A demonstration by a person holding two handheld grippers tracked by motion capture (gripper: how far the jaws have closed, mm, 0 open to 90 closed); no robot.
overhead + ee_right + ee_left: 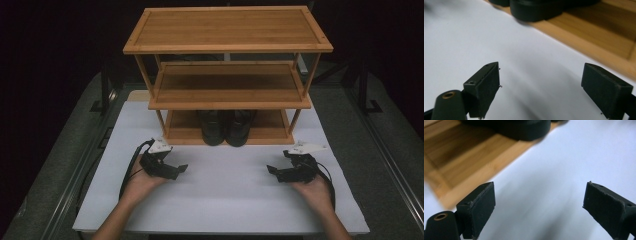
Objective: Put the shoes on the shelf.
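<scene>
A three-tier bamboo rack (pixel 227 85) stands at the back of the white tabletop (pixel 225 195). A pair of black shoes (pixel 226 127) sits on its bottom shelf, toes toward me. My left gripper (pixel 181 169) hovers over the white top left of centre, pointing inward, jaws open with nothing between them. My right gripper (pixel 271 170) mirrors it on the right, also open and empty. In the left gripper view the jaws (pixel 537 206) frame bare white surface, with the shelf edge (pixel 486 167) and a shoe sole (pixel 524 130) beyond. The right gripper view shows open jaws (pixel 540 87), the shelf (pixel 599 47) and a shoe (pixel 536 10).
The rack's middle shelf (pixel 227 90) and top shelf (pixel 227 30) carry nothing. Grey carpeted floor (pixel 60 165) and metal rails flank the table on both sides. A cable (pixel 129 172) trails from the left gripper along the forearm.
</scene>
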